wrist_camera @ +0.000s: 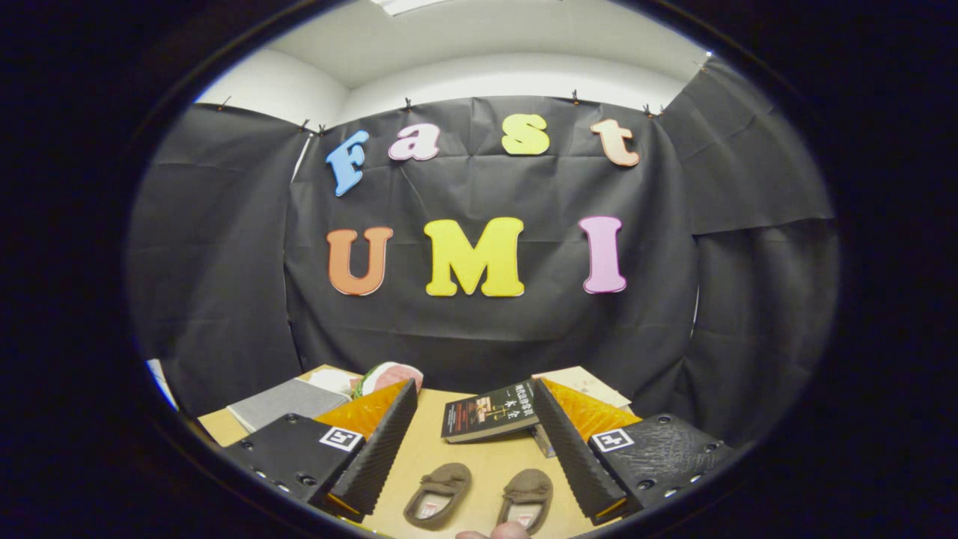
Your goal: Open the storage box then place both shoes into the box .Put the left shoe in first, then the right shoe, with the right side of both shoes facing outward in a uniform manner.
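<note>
Gripper (473,419) fingers spread wide and empty, two brown shoes (438,494) between them, book (490,412) beyond, right finger hiding its corner

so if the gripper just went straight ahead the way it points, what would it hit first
Probably the dark book lying on the table just beyond the open gripper. The two brown shoes sit lower, between its fingers, so it might pass above them; depth is unclear here.

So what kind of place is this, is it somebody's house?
Probably not a house: it looks like a small recording booth. Black cloth hangs as walls around a wooden table holding two brown shoes and a book. The open gripper points over them.
</note>
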The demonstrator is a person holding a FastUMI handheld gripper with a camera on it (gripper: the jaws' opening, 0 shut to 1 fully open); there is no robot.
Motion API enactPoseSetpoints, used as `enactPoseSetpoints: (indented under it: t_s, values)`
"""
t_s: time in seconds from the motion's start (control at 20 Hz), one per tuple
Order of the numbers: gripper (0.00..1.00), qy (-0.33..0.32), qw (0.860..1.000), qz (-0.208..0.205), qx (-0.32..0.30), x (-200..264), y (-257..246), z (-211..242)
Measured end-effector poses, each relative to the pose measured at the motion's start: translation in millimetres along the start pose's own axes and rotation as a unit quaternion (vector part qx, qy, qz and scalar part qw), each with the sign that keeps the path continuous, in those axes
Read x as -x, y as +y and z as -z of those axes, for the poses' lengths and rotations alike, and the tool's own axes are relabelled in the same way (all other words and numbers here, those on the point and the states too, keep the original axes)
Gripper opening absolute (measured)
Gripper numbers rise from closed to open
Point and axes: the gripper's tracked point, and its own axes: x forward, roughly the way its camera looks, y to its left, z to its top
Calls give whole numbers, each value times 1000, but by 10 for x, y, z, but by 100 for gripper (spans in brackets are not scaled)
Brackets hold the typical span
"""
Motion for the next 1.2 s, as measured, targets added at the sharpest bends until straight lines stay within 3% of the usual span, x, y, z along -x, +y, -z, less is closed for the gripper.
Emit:
enactPoseSetpoints:
  t_s: [0.25, 0.65, 1.2]
  values:
    - [95, 14, 1000, -20, -11, -78, 132, 106]
    - [95, 41, 995, -85, -23, -277, 756, 440]
    - [95, 155, 963, -193, -105, -708, 2019, 1616]
